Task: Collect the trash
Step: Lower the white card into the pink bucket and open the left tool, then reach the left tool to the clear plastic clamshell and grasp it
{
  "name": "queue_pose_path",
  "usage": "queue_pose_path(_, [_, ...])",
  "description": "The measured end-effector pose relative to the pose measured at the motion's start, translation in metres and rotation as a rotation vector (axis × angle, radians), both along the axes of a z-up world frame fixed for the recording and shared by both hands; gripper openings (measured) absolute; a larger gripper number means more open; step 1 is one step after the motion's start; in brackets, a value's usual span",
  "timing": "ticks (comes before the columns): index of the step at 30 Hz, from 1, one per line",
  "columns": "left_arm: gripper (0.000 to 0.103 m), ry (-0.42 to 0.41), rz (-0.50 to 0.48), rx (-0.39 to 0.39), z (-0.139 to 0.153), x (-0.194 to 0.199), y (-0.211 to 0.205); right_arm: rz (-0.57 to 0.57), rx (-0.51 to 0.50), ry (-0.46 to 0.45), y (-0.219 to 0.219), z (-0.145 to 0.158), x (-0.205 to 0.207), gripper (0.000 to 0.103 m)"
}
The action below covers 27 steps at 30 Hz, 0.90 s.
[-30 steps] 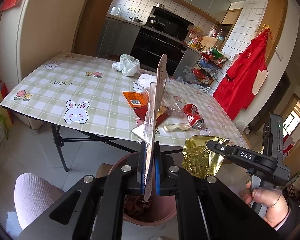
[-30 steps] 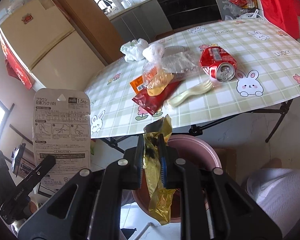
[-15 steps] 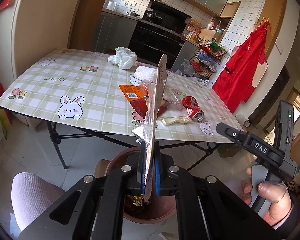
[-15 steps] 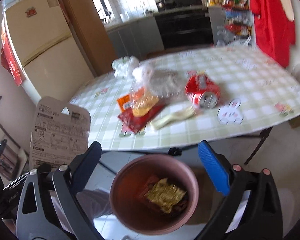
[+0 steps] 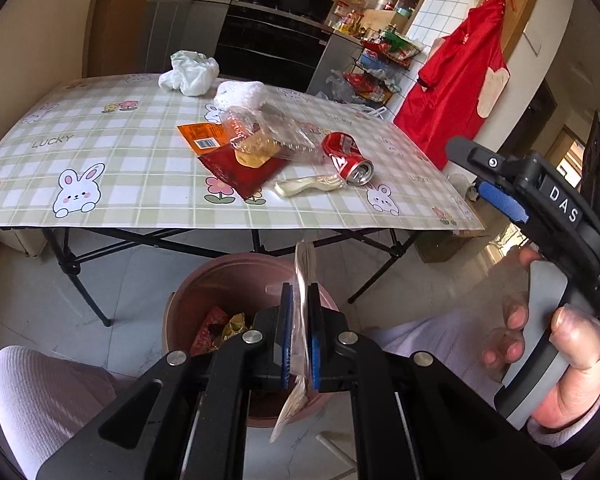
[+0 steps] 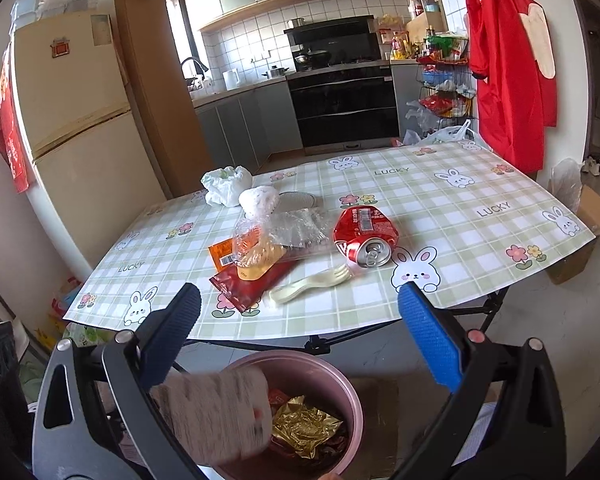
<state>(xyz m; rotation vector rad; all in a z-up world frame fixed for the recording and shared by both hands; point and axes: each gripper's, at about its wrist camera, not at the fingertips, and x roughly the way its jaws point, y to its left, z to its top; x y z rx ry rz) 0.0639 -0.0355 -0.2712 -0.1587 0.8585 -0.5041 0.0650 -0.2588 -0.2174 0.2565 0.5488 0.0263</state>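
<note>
My left gripper [image 5: 299, 300] is shut on a printed packaging card [image 5: 301, 320], held edge-on just above the pink bin [image 5: 220, 276]. The card [image 6: 212, 416] looks blurred over the bin's [image 6: 340, 380] left rim in the right wrist view. A gold wrapper [image 6: 304, 428] lies inside the bin. My right gripper [image 6: 300, 300] stands wide open and holds nothing, above the bin and facing the table. On the table [image 6: 460, 240] lie a crushed red can [image 6: 366, 236], a plastic fork [image 6: 312, 282], a red wrapper [image 6: 248, 284], an orange wrapper [image 6: 222, 254] and a clear bag [image 6: 260, 240].
A crumpled white bag [image 6: 226, 184] and a white foam net [image 6: 260, 200] lie farther back on the table. Black folding legs [image 5: 72, 268] stand under it beside the bin. A person's knee [image 5: 40, 392] is at lower left. A fridge [image 6: 80, 140] stands left and a cardboard box [image 6: 592, 216] right.
My right gripper opened and dropped the gold wrapper into the bin, then lifted and tilted up toward the table. My left gripper brought the card down over the bin.
</note>
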Motion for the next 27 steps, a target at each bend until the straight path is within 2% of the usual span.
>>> queue_pose_path(6, [0.008,-0.009,-0.013,0.006,-0.005,0.020,-0.012,-0.013,0.003,0.004,-0.003,-0.002,0.000,0.097])
queue_pose_path(11, [0.009,-0.048,0.015,0.004,0.007,0.030,-0.011,-0.031,-0.009,0.002,-0.006,-0.003,0.000,0.097])
queue_pose_path(13, [0.018,-0.078,0.031,0.023,0.014,0.030,-0.007,-0.038,-0.012,0.006,-0.007,-0.005,0.001,0.097])
queue_pose_path(15, [0.040,-0.107,0.051,0.042,0.020,0.031,-0.003,-0.039,-0.015,0.013,-0.008,-0.006,0.002,0.097])
queue_pose_path(17, [0.047,-0.133,0.063,0.050,0.027,0.032,0.001,-0.039,-0.020,0.017,-0.008,-0.008,0.002,0.097])
queue_pose_path(19, [0.058,-0.159,0.078,0.070,0.033,0.033,0.003,-0.037,-0.027,0.019,-0.006,-0.009,0.002,0.097])
queue_pose_path(20, [0.065,-0.172,0.084,0.077,0.036,0.033,0.005,-0.035,-0.032,0.019,-0.005,-0.009,0.002,0.097])
queue_pose_path(21, [0.078,-0.185,0.090,0.085,0.038,0.034,0.005,-0.034,-0.035,0.019,-0.005,-0.009,0.001,0.097])
queue_pose_path(23, [0.089,-0.216,0.106,0.099,0.043,0.034,0.007,-0.032,-0.043,0.017,-0.004,-0.008,0.001,0.097])
queue_pose_path(27, [0.097,-0.242,0.123,0.114,0.049,0.035,0.009,-0.030,-0.060,0.018,-0.001,-0.010,0.001,0.097])
